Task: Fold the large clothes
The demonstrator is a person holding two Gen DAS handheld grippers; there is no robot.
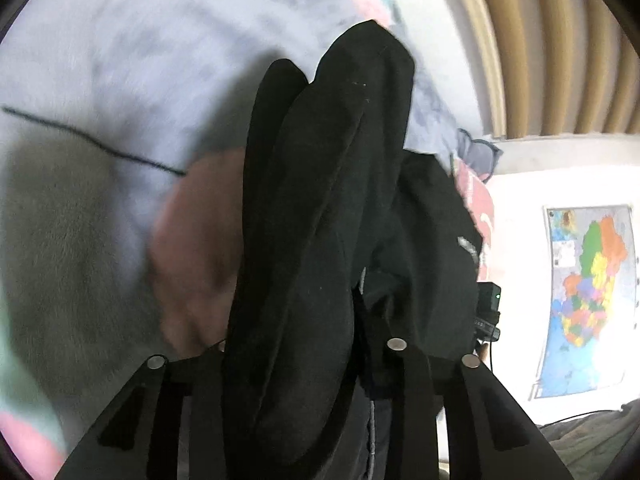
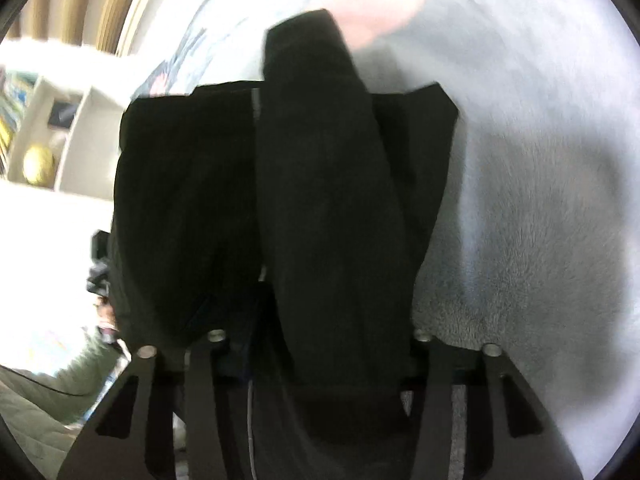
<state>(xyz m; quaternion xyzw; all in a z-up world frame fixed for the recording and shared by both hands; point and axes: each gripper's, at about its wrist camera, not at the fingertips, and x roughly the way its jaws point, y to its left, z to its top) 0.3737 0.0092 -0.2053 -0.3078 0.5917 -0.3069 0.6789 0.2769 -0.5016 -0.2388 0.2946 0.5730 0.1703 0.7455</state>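
Black garment (image 1: 320, 208) – dark fleece-like clothing, bunched between the fingers of both tools & running away from each lens. Left wrist view: left tool (image 1: 296, 344) has thick folds of it packed in the gap, fabric hiding the tips, fingers pressed in on both sides, so it's gripping the garment. Long axis here goes from the bottom of the view up & slightly right, ending in a rounded, cuff-like end. More of the garment hangs to the right, with a thin grey zip or cord line running down it.

Right wrist view: right tool (image 2: 316, 344) likewise clamped on a fat roll of the black garment (image 2: 320, 208). This sleeve-like roll points straight up the view, lying over a wider, flatter panel of the same garment that spreads left & right behind it. Tips hidden by cloth.

Under & beyond: pale grey-lilac fleecy blanket (image 2: 520, 240) w/ pink & teal patches, blurred. Garment is lifted off it nearest the lens; can't tell whether the far end touches.

Further out: other tool's body peeks past the garment edge in each view. Colourful map poster (image 1: 592, 288) on a white wall, tan curved slats (image 1: 540, 48) above, white shelf unit (image 2: 52, 128) w/ a yellowish ball. Olive-green sleeve (image 2: 48, 392) low left in the right view.
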